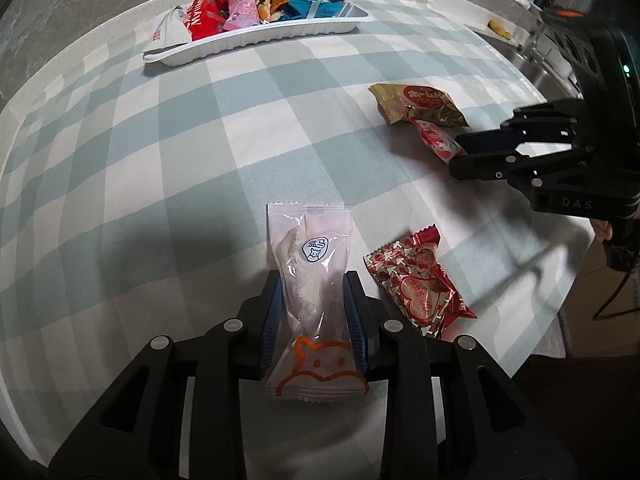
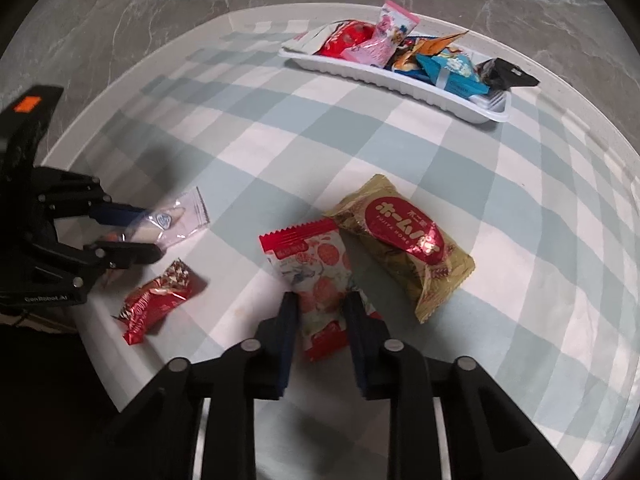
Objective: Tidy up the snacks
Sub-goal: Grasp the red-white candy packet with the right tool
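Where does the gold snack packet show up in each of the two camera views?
Left wrist view: the gold packet lies upper right on the checked cloth, just above the right gripper.
Right wrist view: the gold packet lies right of centre, beside the strawberry packet.
Shared landmark: the white tray of snacks at the far edge.

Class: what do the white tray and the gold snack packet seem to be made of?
White tray: probably thin moulded plastic, smooth with a slight sheen; its wall is ribbed. Gold snack packet: likely metallised foil film, glossy; it is crinkled, with bright highlights and serrated sealed ends.
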